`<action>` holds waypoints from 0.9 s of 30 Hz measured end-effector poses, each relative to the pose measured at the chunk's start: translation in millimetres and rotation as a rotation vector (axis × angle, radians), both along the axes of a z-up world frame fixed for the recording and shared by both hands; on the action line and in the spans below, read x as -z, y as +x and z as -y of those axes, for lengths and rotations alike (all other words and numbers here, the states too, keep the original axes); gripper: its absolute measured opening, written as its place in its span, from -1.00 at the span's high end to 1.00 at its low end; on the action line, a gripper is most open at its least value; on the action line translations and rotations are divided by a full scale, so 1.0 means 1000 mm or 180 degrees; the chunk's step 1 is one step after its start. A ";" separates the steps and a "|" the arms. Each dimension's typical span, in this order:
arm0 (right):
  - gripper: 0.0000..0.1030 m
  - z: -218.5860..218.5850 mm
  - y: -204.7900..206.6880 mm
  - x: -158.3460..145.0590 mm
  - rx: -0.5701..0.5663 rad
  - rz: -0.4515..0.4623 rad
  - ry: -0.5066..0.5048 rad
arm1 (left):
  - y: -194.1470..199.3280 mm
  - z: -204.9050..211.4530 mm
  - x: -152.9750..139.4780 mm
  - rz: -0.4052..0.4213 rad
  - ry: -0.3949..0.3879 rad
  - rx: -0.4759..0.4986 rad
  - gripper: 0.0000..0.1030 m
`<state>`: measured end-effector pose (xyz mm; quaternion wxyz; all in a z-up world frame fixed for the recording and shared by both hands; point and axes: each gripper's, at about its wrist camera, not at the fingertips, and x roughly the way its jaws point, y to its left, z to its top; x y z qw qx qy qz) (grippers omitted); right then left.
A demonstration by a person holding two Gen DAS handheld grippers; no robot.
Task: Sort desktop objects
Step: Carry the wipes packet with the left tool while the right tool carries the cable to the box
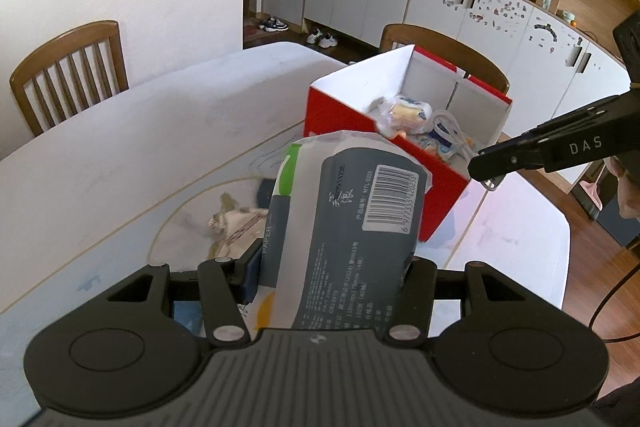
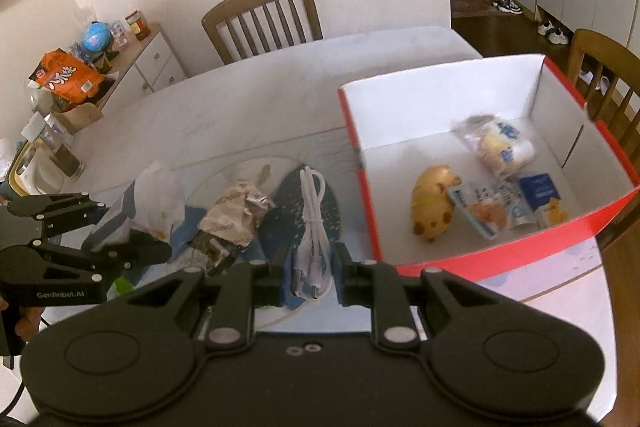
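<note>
White table (image 2: 280, 95) carries red box (image 2: 472, 259), crumpled wrapper (image 2: 232, 215), blue mat (image 2: 280, 219).

**Tissue pack held over the surface**

The left gripper (image 1: 336, 267) has its fingers (image 1: 250, 275) clamped on a grey tissue pack (image 1: 352, 219), barcode up. Beyond it stands a red box (image 1: 340, 115) holding snack packets (image 1: 408, 113). The right gripper (image 1: 480, 163) reaches in beside the box.

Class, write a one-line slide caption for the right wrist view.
Right gripper clamps a coiled white cable above the table, beside the red box holding snack packets.
</note>
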<state>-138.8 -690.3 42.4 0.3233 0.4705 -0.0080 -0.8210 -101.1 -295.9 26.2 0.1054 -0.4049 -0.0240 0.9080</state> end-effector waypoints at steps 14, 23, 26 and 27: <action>0.61 -0.050 -0.049 0.005 -0.0102 -0.0005 -0.0046 | -0.043 -0.062 -0.009 0.0008 -0.0052 0.0010 -0.02; 0.61 -0.085 -0.080 0.012 -0.0086 0.0040 -0.0072 | -0.075 -0.098 -0.006 0.0058 -0.0092 0.0085 -0.02; 0.61 -0.093 -0.089 0.016 -0.0079 0.0063 -0.0053 | -0.087 -0.108 -0.004 0.0088 -0.0134 0.0123 -0.02; 0.61 -0.096 -0.092 0.018 -0.0080 0.0073 -0.0046 | -0.092 -0.111 -0.004 0.0099 -0.0150 0.0129 -0.02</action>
